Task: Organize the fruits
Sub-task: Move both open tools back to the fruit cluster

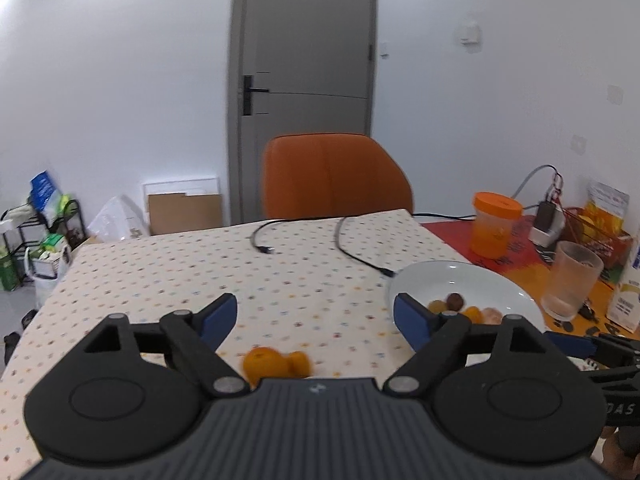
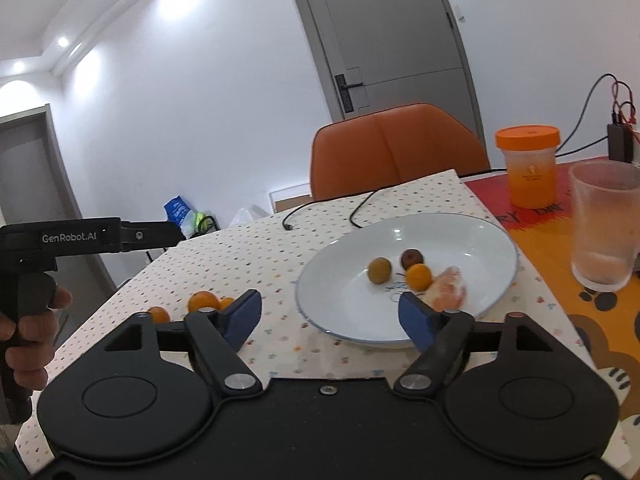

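Fruits on white plate [image 2: 492,240] lie at one o'clock of right gripper [image 2: 330,312]; loose oranges [image 1: 266,362] at six o'clock of left gripper [image 1: 314,316]. Both spread wide, empty.

Orange chair [image 1: 334,176] behind table w/ dotted cloth [image 1: 180,272], grey door [image 1: 308,60] beyond. Two black cables [image 1: 360,256] on cloth. Right side: orange-lid jar [image 2: 528,168], frosted cup [image 2: 604,224] near it, both on red/orange mat [image 2: 560,264]
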Tool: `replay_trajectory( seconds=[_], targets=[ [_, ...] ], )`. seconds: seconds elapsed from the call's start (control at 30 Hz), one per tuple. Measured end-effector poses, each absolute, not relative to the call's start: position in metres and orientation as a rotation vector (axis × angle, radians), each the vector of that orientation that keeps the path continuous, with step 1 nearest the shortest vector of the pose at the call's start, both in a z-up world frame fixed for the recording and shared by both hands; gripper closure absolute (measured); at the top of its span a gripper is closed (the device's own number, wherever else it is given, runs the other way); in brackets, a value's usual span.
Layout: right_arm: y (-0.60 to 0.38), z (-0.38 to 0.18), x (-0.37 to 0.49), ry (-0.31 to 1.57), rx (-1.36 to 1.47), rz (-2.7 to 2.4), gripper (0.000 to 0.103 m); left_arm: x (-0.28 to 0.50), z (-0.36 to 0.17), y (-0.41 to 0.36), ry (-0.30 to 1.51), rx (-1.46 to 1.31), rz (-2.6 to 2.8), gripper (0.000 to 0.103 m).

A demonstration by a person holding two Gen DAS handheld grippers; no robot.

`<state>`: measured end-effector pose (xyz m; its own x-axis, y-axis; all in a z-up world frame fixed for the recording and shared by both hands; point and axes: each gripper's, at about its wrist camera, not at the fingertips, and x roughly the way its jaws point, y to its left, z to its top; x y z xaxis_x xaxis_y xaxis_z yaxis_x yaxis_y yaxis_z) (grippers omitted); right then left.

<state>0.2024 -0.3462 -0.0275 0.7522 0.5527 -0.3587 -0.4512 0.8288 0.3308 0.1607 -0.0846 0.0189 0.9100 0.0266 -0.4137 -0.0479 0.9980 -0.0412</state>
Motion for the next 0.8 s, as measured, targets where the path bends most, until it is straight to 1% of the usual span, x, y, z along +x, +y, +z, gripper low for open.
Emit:
replay_trajectory(
  seconds=[0.07, 0.13, 0.17, 0.23, 0.37, 0.8],
  targets=[
    [-0.341, -0.025, 0.201, 0.457, 0.234, 0.567, 0.016, 0.156, 0.019, -0.075, 0.424, -0.062, 0.053, 0.015],
    [-0.336, -0.023, 0.199, 0.451, 0.244, 0.587, 0.004, 0.151, 0.018, -0.064, 0.423, -0.076, 0.071, 0.013],
    [-0.334, -0.022, 0.199, 0.452, 0.245, 0.597, 0.001, 0.149, 0.018, -0.059, 0.423, -0.084, 0.079, 0.011],
    [-0.327, -0.021, 0.199, 0.459, 0.242, 0.611, 0.000, 0.145, 0.017, -0.051, 0.420, -0.097, 0.100, 0.008],
    [-0.314, -0.020, 0.199, 0.474, 0.236, 0.626, 0.000, 0.136, 0.015, -0.036, 0.409, -0.113, 0.126, 0.007],
    [-0.275, -0.027, 0.197, 0.514, 0.157, 0.675, 0.000, 0.118, -0.015, 0.006, 0.430, -0.186, 0.165, 0.007]
  ],
)
